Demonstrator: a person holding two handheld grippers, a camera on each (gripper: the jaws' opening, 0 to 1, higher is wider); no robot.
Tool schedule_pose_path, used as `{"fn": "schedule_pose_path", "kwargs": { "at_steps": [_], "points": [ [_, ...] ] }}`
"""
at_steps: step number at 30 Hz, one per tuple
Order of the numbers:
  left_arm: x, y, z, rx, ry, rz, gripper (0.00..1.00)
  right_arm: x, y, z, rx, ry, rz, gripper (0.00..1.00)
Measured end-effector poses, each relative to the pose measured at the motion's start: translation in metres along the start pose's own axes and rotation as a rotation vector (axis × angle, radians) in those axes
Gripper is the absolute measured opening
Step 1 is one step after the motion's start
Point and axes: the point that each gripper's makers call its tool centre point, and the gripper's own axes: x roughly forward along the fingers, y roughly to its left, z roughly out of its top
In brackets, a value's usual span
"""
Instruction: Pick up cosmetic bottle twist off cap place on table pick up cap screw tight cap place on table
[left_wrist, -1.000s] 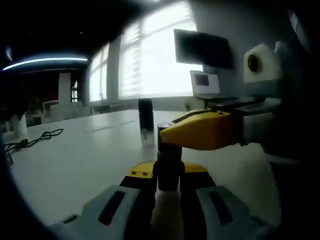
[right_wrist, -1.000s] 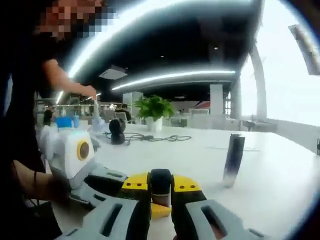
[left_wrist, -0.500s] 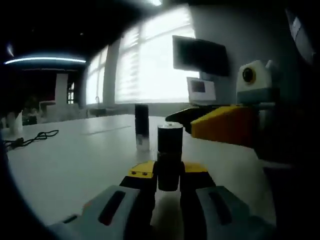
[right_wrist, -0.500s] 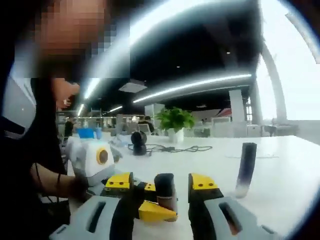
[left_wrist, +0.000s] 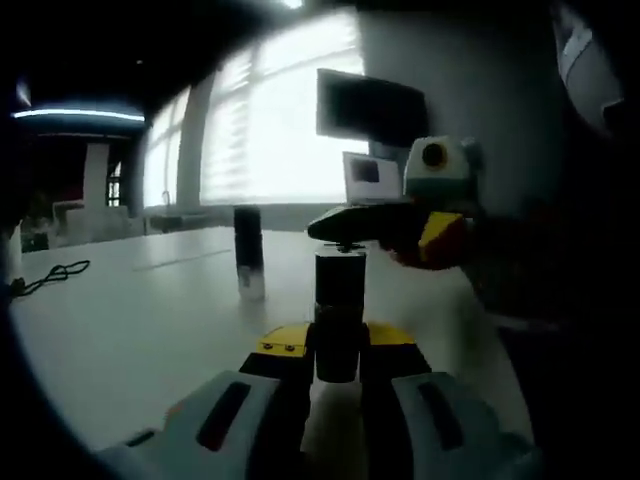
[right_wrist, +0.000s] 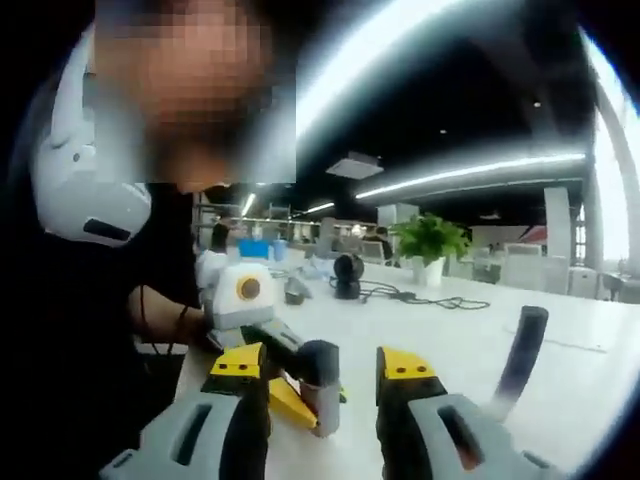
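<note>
The cosmetic bottle (left_wrist: 340, 310) stands upright between the jaws of the left tool (left_wrist: 338, 372), clamped low on its dark body, its long axis running straight up from the jaws with the top end free above them. From where I stand, what matters is that the right tool (left_wrist: 345, 226) sits directly over that top end, reaching in from the right side of the left gripper view with its yellow-and-black jaw tips just above the bottle's crown, near it or touching it (the dim light does not let me say which). In the right gripper view the same bottle (right_wrist: 322, 385) appears just beyond the gap between the right tool's (right_wrist: 322, 372) two yellow-tipped jaws, which stand spread apart and grip nothing, while the left tool (right_wrist: 262, 345) comes in from the left holding it. The bottle looks like a short dark cylinder with a flat paler top; I cannot tell whether the cap is on it or already off. So the right tool is the nearer one to the cap end, and I judge its next move calls for closing around that top along the bottle's own axis. A second, taller dark bottle (left_wrist: 247, 250) stands apart on the white surface (left_wrist: 130, 320), well beyond the pair.
</note>
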Motion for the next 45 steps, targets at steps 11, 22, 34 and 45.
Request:
{"fn": "schedule_pose_path", "kwargs": {
  "at_steps": [11, 22, 34, 45],
  "points": [
    [-0.001, -0.015, -0.001, 0.036, -0.01, -0.09, 0.08, 0.005, 0.014, -0.001, 0.019, 0.033, 0.203, 0.26],
    [-0.002, -0.018, 0.002, -0.02, -0.018, -0.111, 0.08, 0.014, 0.012, -0.008, 0.041, 0.089, 0.353, 0.14],
    [-0.001, -0.01, 0.004, 0.005, -0.019, -0.062, 0.08, 0.017, 0.003, -0.005, 0.003, 0.067, 0.291, 0.1],
    [-0.001, 0.0, 0.003, 0.025, 0.0, 0.004, 0.07, 0.025, 0.002, -0.006, -0.004, 0.025, 0.159, 0.09]
  ]
}}
